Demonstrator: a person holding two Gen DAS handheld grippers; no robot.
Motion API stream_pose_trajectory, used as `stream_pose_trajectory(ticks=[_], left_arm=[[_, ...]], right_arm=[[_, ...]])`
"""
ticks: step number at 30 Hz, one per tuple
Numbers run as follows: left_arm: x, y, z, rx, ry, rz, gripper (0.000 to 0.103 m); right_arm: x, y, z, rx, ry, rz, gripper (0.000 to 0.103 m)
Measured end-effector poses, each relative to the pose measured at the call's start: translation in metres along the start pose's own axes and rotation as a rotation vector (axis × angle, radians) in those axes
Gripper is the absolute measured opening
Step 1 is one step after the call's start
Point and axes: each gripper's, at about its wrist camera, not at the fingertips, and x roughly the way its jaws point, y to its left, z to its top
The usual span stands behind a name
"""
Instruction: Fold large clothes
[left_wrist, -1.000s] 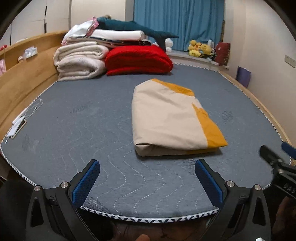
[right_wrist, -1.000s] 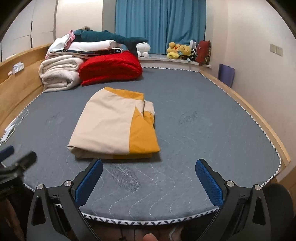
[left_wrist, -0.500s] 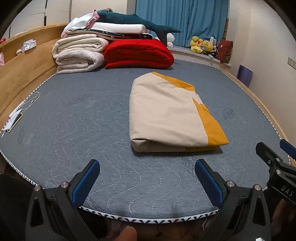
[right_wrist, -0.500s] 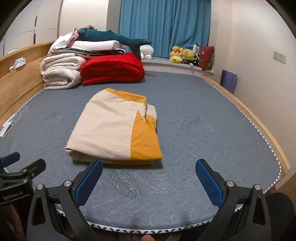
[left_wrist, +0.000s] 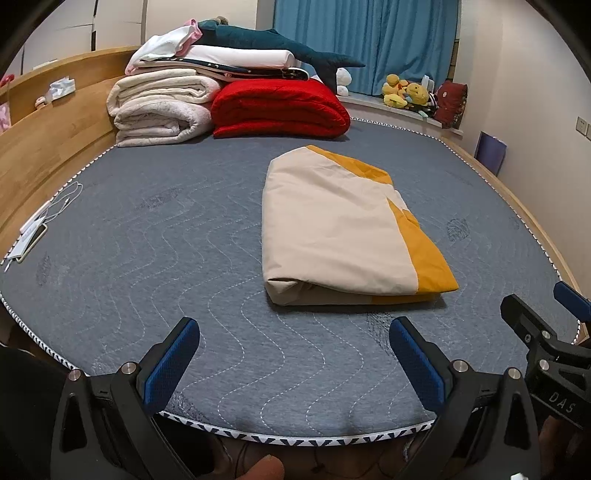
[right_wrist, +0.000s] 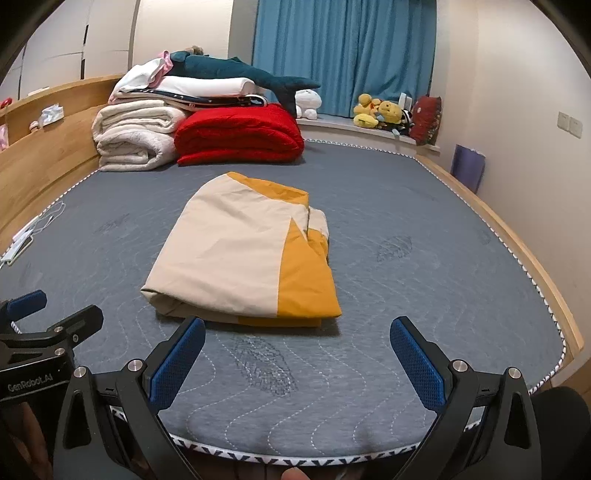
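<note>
The folded garment (left_wrist: 340, 229), beige with an orange-yellow panel, lies flat on the grey quilted mattress (left_wrist: 166, 258) and serves as the reference point for this report. It is a compact rectangle, its thick fold edge facing the cameras and the orange panel along its right side.

The left gripper (left_wrist: 295, 354) is held above the mattress on the near side of the garment, offset to its left. Its blue-padded fingers (left_wrist: 170, 363) stand wide apart with nothing between them, and they are clear of the cloth.

The right gripper (right_wrist: 297, 356) is likewise on the near side of the garment. Its fingers (right_wrist: 415, 369) are spread wide and empty; the left one sits close to the near fold edge, though contact cannot be confirmed.

Beyond the garment, at the far end of the mattress, lie a red folded blanket (left_wrist: 280, 109) and, to its left, cream rolled blankets (left_wrist: 159, 107), topped by white bedding and a dark teal plush shark (left_wrist: 273, 44). Behind these hangs a blue curtain (left_wrist: 369, 40). Far left of the garment, at the mattress edge beside the wooden bed frame (left_wrist: 40, 147), rest a phone and a white cable (left_wrist: 62, 203).
</note>
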Motion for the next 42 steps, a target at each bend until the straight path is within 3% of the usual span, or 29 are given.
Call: stream_pose_trajectory(ticks=[42], left_arm=[[-0.0029, -0.0054, -0.0012, 0.008, -0.01, -0.004, 0.102]], right_arm=[[-0.0017, 0.0104, 0.0011, -0.025, -0.011, 0.005, 0.1]])
